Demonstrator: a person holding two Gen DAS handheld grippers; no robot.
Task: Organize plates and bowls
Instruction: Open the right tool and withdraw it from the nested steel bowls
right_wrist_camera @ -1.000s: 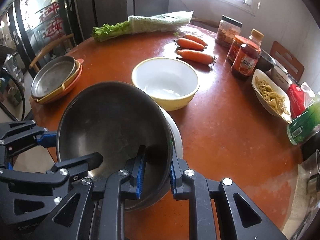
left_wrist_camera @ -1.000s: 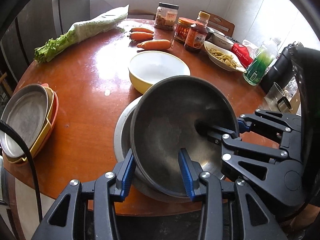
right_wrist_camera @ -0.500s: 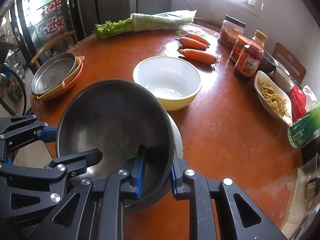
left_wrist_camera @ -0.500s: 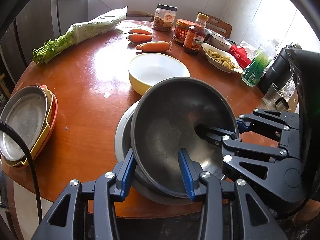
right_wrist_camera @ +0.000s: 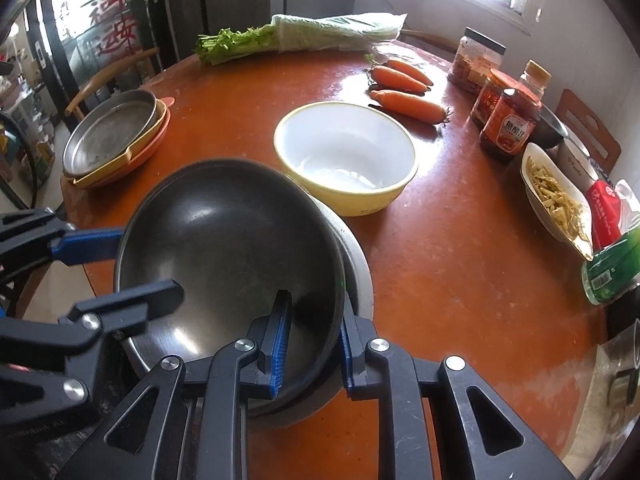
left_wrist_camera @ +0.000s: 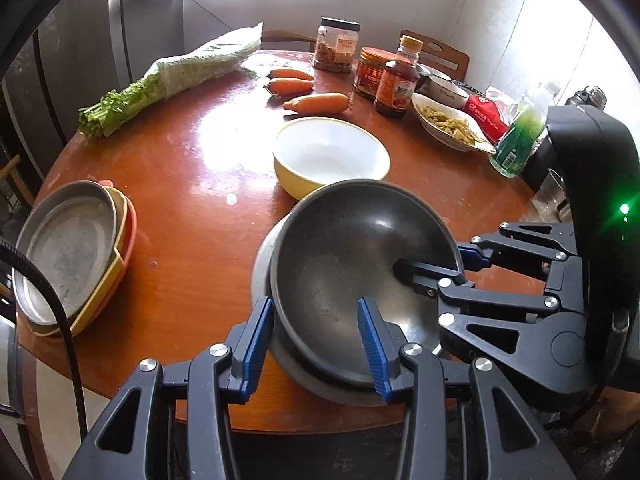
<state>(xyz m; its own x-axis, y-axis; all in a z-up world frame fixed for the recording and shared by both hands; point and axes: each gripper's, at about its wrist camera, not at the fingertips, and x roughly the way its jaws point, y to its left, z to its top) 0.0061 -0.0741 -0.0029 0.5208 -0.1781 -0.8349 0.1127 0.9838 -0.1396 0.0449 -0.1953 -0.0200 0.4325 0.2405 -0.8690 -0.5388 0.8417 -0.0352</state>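
A dark metal bowl (left_wrist_camera: 352, 248) (right_wrist_camera: 224, 232) is held tilted just above a light metal bowl (left_wrist_camera: 262, 264) (right_wrist_camera: 356, 264) at the table's near edge. My left gripper (left_wrist_camera: 316, 340) straddles the dark bowl's near rim with jaws wide, not pinching. My right gripper (right_wrist_camera: 310, 344) is shut on the dark bowl's rim; it shows in the left wrist view (left_wrist_camera: 436, 264). A yellow bowl with white inside (left_wrist_camera: 332, 156) (right_wrist_camera: 346, 156) stands just beyond. A stack of plates (left_wrist_camera: 72, 252) (right_wrist_camera: 116, 140), steel one on top, sits at the left.
Carrots (left_wrist_camera: 316, 102) (right_wrist_camera: 408, 104), bagged celery (left_wrist_camera: 176, 80) (right_wrist_camera: 300, 36), sauce jars and a bottle (left_wrist_camera: 396, 84) (right_wrist_camera: 508, 120), a dish of food (left_wrist_camera: 448, 124) (right_wrist_camera: 556, 196) and a green bottle (left_wrist_camera: 520, 136) line the round wooden table's (left_wrist_camera: 192, 184) far and right sides.
Both grippers and the dark bowl have risen and drawn slightly back from the table; the bowl still tilts over the light metal bowl. Grip is unchanged.
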